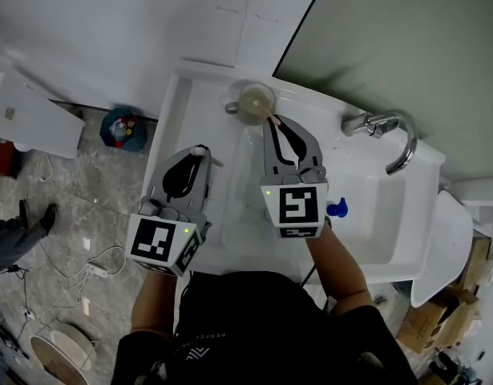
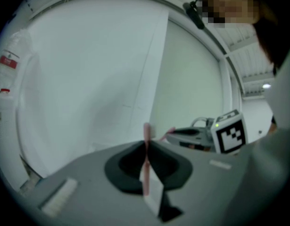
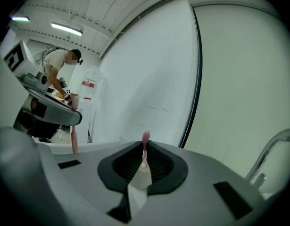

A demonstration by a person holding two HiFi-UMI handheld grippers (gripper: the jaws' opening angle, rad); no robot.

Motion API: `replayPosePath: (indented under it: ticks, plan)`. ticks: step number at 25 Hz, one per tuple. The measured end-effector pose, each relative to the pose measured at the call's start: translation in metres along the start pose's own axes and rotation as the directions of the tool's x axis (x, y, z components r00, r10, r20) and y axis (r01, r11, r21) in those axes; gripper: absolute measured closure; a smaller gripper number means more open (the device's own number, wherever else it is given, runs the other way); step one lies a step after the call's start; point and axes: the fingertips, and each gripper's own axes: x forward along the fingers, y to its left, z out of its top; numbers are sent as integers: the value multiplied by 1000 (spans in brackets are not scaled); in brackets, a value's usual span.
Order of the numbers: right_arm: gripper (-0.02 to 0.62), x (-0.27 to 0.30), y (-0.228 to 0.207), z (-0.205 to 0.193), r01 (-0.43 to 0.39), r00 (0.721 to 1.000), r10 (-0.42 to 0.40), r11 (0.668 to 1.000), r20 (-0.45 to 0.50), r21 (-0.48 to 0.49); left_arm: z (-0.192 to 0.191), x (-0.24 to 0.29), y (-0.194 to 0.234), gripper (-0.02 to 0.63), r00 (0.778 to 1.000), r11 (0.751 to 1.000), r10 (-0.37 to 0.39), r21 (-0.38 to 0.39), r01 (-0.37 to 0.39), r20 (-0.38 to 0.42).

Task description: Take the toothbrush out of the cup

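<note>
- Left gripper [image 1: 200, 152]: its own view shows the jaws pressed together on a thin pink stick [image 2: 147, 142] that stands upright between the pads. The head view hardly shows this stick.
- Right gripper [image 1: 273, 123]: its own view shows the jaws pinching a pink toothbrush [image 3: 145, 142], whose rounded end pokes up above the pads.
- Cup [image 1: 255, 100]: it shows in the head view alone, a pale cup on the back ledge of the white sink [image 1: 366, 231]. The right gripper's tips sit just beside its near rim, with a spot of pink at them. No view tells whether the toothbrush's lower end is still inside the cup.
- Faucet [image 1: 390, 135]: it is chrome and stands right of the cup. The right gripper view shows only its curved spout.
- Blue object [image 1: 336, 209]: it lies in the basin and appears in the head view only.
- Background person [image 3: 57, 72]: this figure bends over a table and shows only in the right gripper view.
</note>
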Motion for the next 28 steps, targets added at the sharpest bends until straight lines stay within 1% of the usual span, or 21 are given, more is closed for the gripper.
replayPosePath:
  ticks: [9, 15, 22, 28]
  plan:
    - [574, -49, -11, 11, -8, 998, 6, 1000, 64, 20, 8, -16, -24, 581, 999, 999, 36, 24, -37, 19]
    - [574, -81, -17, 6, -5, 996, 1, 999, 84, 41, 9, -27, -39, 581, 998, 998, 56, 40, -57, 25]
    - [574, -120, -22, 4, 3, 994, -9, 999, 113, 49, 9, -44, -59, 581, 997, 996, 65, 53, -66, 33]
    - [574, -147, -22, 1, 10, 993, -14, 999, 121, 37, 9, -55, -73, 581, 997, 996, 61, 62, -63, 41]
